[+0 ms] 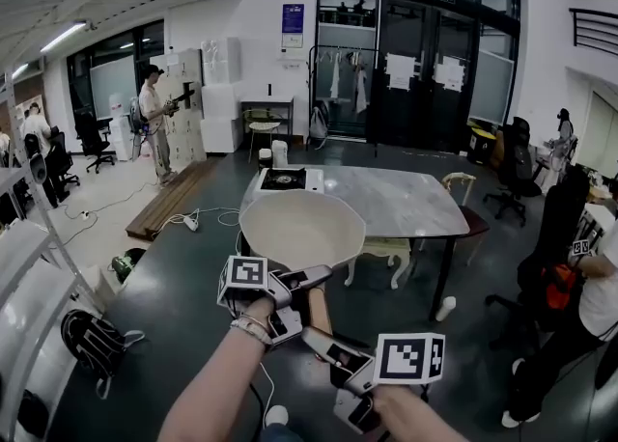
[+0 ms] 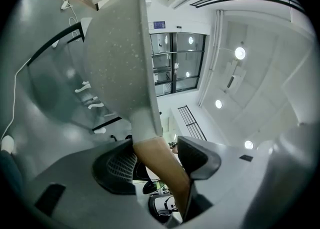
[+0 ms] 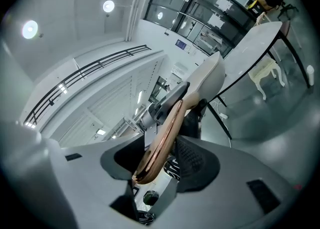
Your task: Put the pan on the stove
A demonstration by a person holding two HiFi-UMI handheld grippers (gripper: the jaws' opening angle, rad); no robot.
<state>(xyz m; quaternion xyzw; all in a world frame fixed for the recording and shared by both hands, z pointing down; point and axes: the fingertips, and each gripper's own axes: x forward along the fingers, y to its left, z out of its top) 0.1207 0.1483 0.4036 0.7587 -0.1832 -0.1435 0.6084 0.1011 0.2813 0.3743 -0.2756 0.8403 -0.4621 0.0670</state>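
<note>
A cream pan (image 1: pixel 302 228) hangs in the air in front of me, short of the marble table (image 1: pixel 396 204). Its brown wooden handle (image 1: pixel 319 312) points back toward me. My left gripper (image 1: pixel 304 280) is shut on the handle close to the pan body. My right gripper (image 1: pixel 320 340) is shut on the handle's near end. A small black portable stove (image 1: pixel 283 179) sits on the table's near left corner, beyond the pan. In the left gripper view the handle (image 2: pixel 161 165) runs between the jaws under the pan (image 2: pixel 117 53). In the right gripper view the handle (image 3: pixel 162 140) lies between the pads.
A white chair (image 1: pixel 384 252) stands under the table's near side. At the right stand a person (image 1: pixel 589 300) and an office chair (image 1: pixel 509 179). A backpack (image 1: pixel 92 339) and cables (image 1: pixel 193 221) lie on the dark floor at the left. More people stand far left.
</note>
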